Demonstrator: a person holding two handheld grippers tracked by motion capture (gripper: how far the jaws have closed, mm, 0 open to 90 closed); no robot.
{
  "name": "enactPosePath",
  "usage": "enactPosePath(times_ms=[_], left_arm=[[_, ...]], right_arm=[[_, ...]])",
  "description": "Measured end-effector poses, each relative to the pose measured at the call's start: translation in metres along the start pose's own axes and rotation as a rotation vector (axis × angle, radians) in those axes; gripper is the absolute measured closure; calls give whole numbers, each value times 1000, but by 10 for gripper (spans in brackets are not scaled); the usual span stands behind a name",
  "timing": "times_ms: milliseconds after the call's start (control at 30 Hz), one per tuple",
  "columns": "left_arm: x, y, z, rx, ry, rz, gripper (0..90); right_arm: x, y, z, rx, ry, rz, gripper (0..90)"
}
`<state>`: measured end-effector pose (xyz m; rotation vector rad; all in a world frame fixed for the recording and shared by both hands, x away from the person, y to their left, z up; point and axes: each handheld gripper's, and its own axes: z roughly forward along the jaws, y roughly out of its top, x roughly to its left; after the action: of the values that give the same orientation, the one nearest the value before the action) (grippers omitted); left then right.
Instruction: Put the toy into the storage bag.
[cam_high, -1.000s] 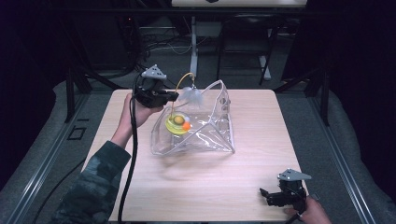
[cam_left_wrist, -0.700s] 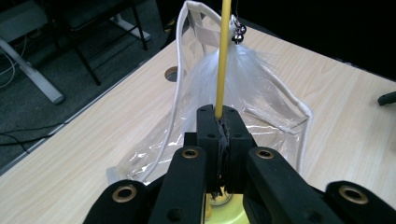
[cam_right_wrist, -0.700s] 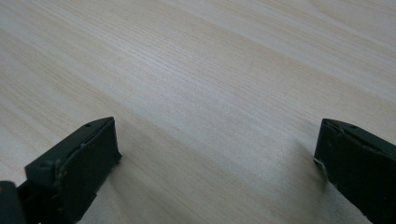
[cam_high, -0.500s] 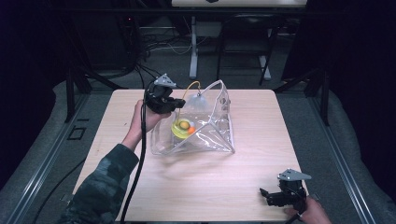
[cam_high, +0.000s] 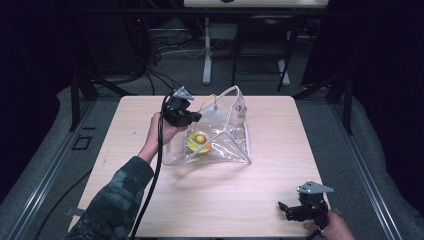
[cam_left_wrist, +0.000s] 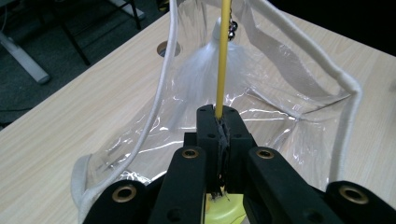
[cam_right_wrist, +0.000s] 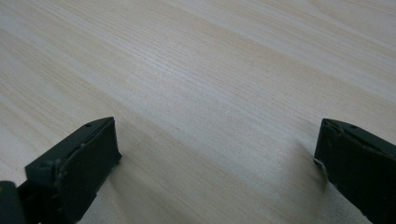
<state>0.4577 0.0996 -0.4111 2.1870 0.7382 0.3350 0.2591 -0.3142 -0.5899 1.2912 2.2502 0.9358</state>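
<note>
In the left gripper view, the left gripper (cam_left_wrist: 218, 116) has its jaws pressed together on a thin yellow strap (cam_left_wrist: 223, 56), which rises to the top centre of the frame. Around it stands a clear plastic bag (cam_left_wrist: 280, 70) with white piping, and I can read no writing on it. In the high view, the bag sits at the centre of the wooden table (cam_high: 150, 200), with a yellow object (cam_high: 200, 142) inside. At the lower right, the right gripper (cam_high: 287, 210) rests with its jaws wide apart and nothing between them.

Left forearm wears a camouflage sleeve (cam_high: 112, 200), green and dark. Both grippers, left gripper (cam_high: 192, 118) and right gripper (cam_high: 285, 209), are black with grey three-cornered top plates; a black cable (cam_high: 152, 175) trails from the left. Brass-ringed screw holes (cam_left_wrist: 190, 153) dot its arms.
</note>
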Motion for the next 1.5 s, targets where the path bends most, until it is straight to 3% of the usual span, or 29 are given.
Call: enactPosePath(times_ms=[300, 633, 867, 1000, 1167, 1267, 1500], left_arm=[[0, -1, 9, 12, 0, -7, 880], [2, -7, 19, 64, 10, -9, 878], [4, -8, 18, 52, 10, -27, 858], [4, -6, 12, 38, 0, -51, 756], [2, -3, 1, 45, 1, -58, 487], [0, -2, -7, 32, 3, -48, 369], [-4, -2, -31, 7, 43, -16, 220]], right_arm=[[0, 0, 0, 3, -3, -3, 0], [0, 0, 0, 0, 1, -1, 0], [0, 0, 0, 0, 1, -1, 0], [0, 0, 0, 0, 5, -2, 0], [0, 0, 0, -1, 6, -2, 0], [0, 0, 0, -1, 6, -2, 0], [0, 0, 0, 0, 6, -2, 0]])
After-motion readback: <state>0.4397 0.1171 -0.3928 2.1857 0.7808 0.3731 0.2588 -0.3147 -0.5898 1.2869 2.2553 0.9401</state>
